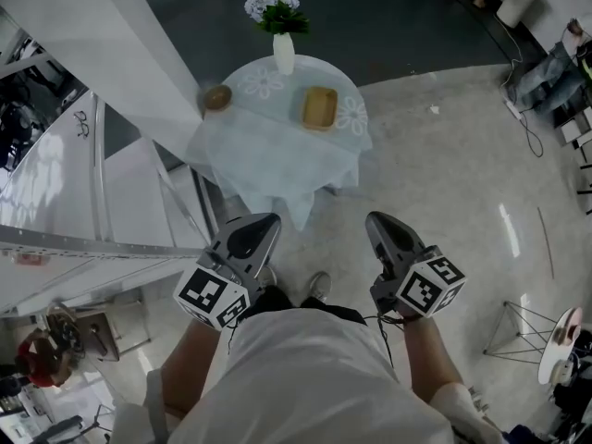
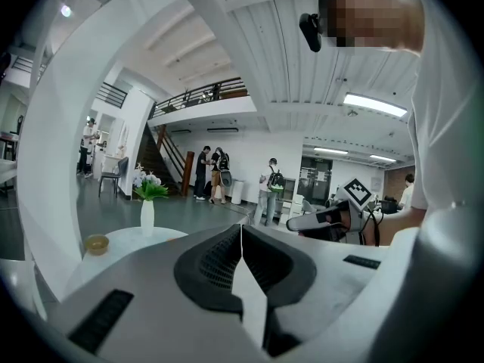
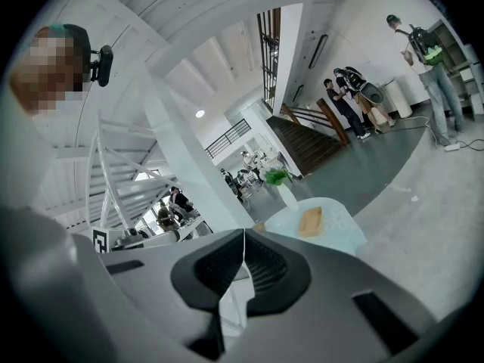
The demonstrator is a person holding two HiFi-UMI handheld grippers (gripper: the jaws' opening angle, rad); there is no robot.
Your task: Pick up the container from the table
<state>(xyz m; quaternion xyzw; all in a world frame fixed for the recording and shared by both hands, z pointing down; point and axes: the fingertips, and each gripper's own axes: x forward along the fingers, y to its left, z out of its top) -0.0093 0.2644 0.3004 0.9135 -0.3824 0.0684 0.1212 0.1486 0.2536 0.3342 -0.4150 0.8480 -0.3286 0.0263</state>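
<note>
A shallow tan rectangular container [image 1: 319, 107] lies on a small round table with a white cloth [image 1: 268, 155], to the right of a white vase of flowers [image 1: 283, 52]. A small brown bowl [image 1: 217, 97] sits at the table's left edge. My left gripper [image 1: 268, 222] and right gripper [image 1: 377, 220] are held side by side in front of my body, well short of the table, both shut and holding nothing. The right gripper view shows the container [image 3: 311, 220] beyond the closed right gripper [image 3: 243, 233]. The left gripper view shows the vase [image 2: 147, 214] and bowl [image 2: 96, 243] past the closed left gripper [image 2: 242, 229].
A slanted white beam [image 1: 139, 72] and white stair framing [image 1: 92, 239] stand close to the table's left. A small wire-legged side table [image 1: 555, 340] is at the right. Several people [image 2: 215, 174] stand far off in the hall. Cables [image 1: 527, 123] lie on the floor at the far right.
</note>
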